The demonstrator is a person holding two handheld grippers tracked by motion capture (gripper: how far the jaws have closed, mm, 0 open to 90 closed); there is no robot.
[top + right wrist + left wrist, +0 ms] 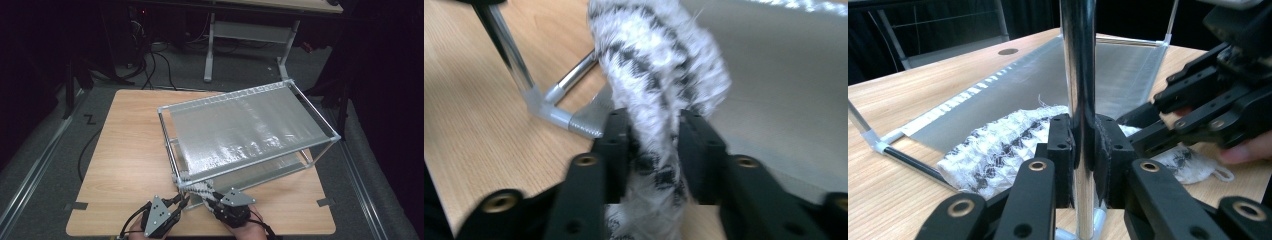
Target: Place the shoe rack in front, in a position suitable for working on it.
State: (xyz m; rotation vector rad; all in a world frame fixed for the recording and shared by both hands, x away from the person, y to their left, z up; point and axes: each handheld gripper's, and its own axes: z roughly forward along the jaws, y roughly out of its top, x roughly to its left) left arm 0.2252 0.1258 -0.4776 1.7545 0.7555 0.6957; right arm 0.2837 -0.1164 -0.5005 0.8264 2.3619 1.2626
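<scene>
White-and-black knitted cloth (659, 75) lies at the rack's near corner, pinched by the right gripper (656, 150). The left gripper (1083, 150) is clamped on the chrome post (1077, 60) (steadying the rack (250, 125)). Risk: pulling may snag the knit on the corner joint, or tip the light rack.

The rack (250, 135) stands on the table (125, 150), the cloth (197, 189) draped at its near corner.
</scene>
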